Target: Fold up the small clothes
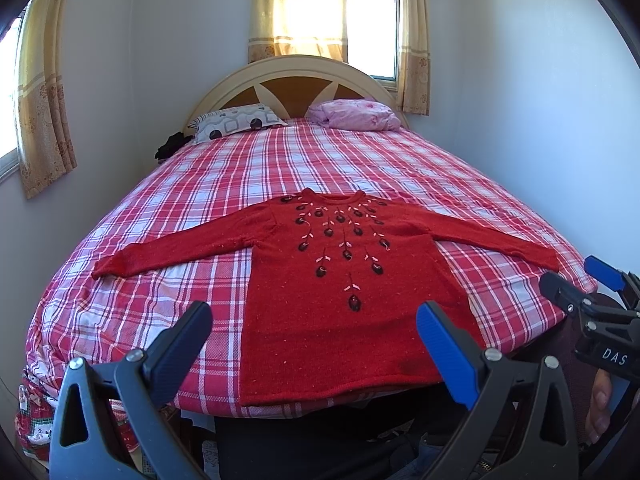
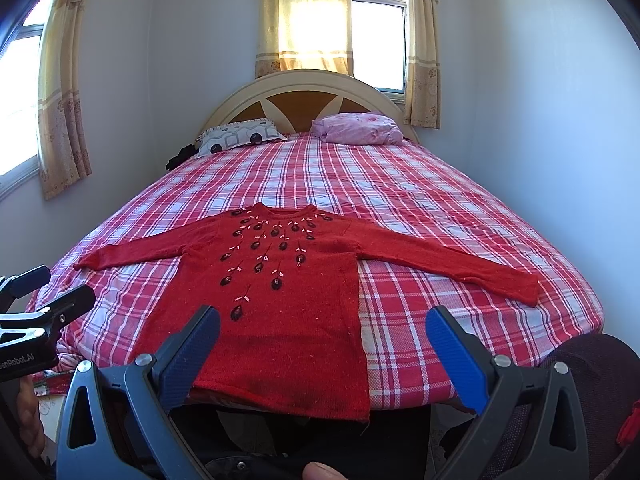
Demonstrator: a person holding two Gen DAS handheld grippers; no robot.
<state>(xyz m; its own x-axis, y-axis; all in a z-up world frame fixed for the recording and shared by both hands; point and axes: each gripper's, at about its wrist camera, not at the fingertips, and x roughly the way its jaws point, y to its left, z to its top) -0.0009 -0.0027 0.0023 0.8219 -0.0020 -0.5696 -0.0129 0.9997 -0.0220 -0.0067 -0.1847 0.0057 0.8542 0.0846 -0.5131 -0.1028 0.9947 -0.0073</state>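
Note:
A small red knit sweater [image 1: 344,292] [image 2: 288,300] with dark embroidered flowers lies flat and face up on the bed, both sleeves spread out to the sides, its hem at the near edge. My left gripper [image 1: 314,330] hovers open just before the hem, nothing between its fingers. My right gripper [image 2: 323,340] is also open and empty, held over the sweater's lower right corner. Each gripper shows in the other's view: the right gripper [image 1: 576,280] at the right edge, the left gripper [image 2: 52,288] at the left edge.
The bed [image 1: 280,160] has a red and white plaid cover. A patterned pillow [image 1: 236,122] and a pink bundle [image 1: 356,114] lie by the headboard [image 1: 296,80]. Walls stand close on both sides, with curtained windows [image 1: 372,28] behind. A person's hand [image 1: 600,404] and legs are at the near edge.

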